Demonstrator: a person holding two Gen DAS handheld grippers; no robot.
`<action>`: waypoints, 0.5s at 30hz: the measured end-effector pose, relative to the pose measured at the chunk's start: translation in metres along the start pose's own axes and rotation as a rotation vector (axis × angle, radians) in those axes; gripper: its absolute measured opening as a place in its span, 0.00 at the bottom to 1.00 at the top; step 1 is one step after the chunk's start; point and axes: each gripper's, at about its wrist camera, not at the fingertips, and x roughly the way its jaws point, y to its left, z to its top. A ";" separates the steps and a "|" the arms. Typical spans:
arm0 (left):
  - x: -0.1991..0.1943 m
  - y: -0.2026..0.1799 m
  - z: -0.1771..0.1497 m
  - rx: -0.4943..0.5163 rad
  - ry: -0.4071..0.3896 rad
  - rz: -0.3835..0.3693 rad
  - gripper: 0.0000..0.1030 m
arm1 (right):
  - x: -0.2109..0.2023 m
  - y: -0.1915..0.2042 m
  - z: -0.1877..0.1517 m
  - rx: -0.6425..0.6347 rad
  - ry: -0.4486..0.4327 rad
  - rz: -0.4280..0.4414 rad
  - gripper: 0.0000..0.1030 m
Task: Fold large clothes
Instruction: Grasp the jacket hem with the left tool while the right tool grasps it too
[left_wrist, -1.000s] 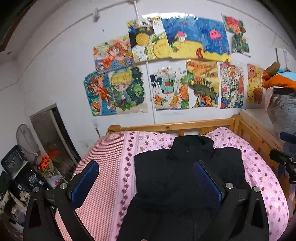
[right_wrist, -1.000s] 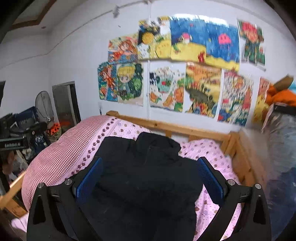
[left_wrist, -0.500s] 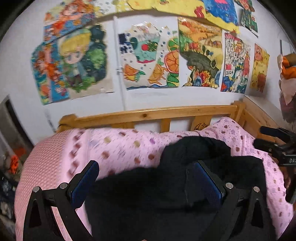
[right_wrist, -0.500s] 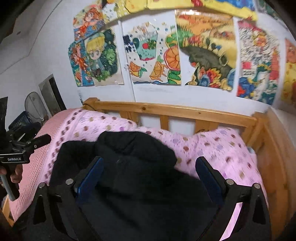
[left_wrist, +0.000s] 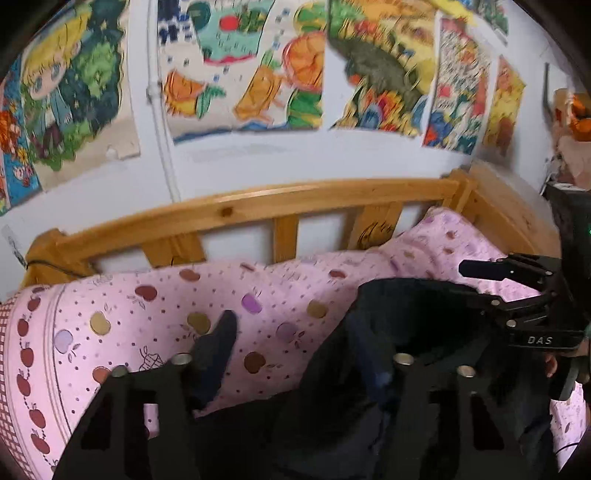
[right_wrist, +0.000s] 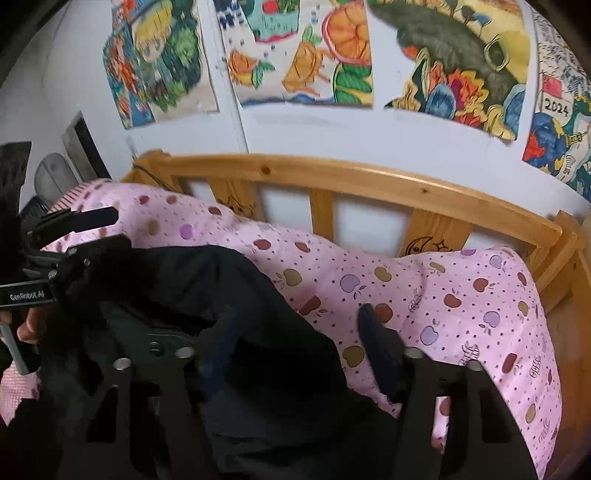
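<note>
Two tools have dropped in close over the black jacket (left_wrist: 406, 332) within the last second, and both sets of jaws have just been closing. The jacket lies on the bed's pink apple-print cover (left_wrist: 147, 314), its collar end nearest the wooden headboard (left_wrist: 258, 206). The left tool (left_wrist: 299, 354) has one finger (left_wrist: 218, 347) on the bare cover beside the jacket's shoulder and the other over the dark fabric; whether the pads already press cloth cannot be told. The right tool (right_wrist: 295, 332) mirrors this on the jacket's opposite shoulder, one finger (right_wrist: 373, 332) on the cover, the other lost against the black fabric; its grip is likewise undetermined. Judgement: both tools are taking hold at the shoulders, the opening move of the first fold; no fold is yet made. Legible writing: "DAS" on the right tool's body as seen from the left wrist view, "GenRobot.AI" on the left tool's body from the right wrist view, and "2024" on a wall drawing (right_wrist: 554, 107) above the headboard.
</note>
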 end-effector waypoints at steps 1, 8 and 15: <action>0.004 0.002 0.000 -0.008 0.015 -0.006 0.45 | 0.005 0.003 0.001 -0.003 0.009 0.006 0.47; -0.006 -0.003 -0.004 -0.026 0.039 -0.093 0.05 | -0.010 0.021 -0.001 -0.028 -0.041 -0.008 0.05; -0.062 -0.001 -0.029 -0.049 -0.028 -0.124 0.04 | -0.069 0.025 -0.027 -0.026 -0.141 0.038 0.03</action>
